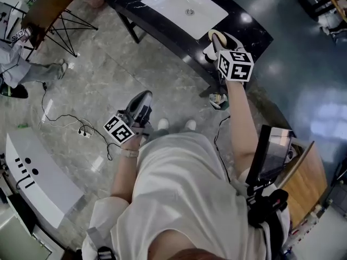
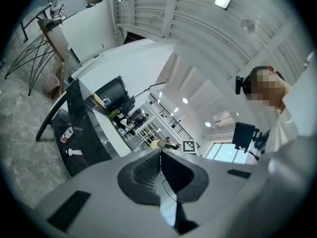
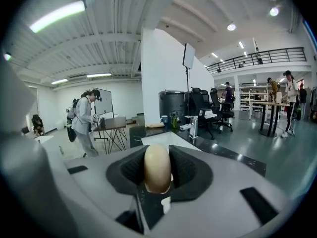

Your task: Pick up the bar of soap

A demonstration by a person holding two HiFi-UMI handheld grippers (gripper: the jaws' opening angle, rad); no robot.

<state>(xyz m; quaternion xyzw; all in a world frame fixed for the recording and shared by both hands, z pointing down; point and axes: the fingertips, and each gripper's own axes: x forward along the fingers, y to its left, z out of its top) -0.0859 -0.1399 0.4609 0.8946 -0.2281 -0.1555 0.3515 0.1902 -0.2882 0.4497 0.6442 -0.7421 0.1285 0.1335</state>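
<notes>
soap (image 3: 157,165): clamped in right gripper (image 1: 216,41), long axis upright between its jaws, above the counter (image 1: 250,30) edge beside the sink (image 1: 181,7) | left gripper (image 1: 140,105): jaws together, empty, well apart, lower

The soap (image 3: 157,168) is cream, set between the black ribbed pads (image 3: 187,170) of the grey right tongs (image 3: 157,152). The left tongs (image 2: 160,158) are the same grey and black. The right cube (image 1: 235,65) and left cube (image 1: 119,129) bear black-and-white squares. At the head view's top centre, the surface (image 1: 255,34) is black with thin white veins and its basin (image 1: 184,7) is white. The floor (image 1: 103,75) is grey marble at left and glossy dark blue at right.
</notes>
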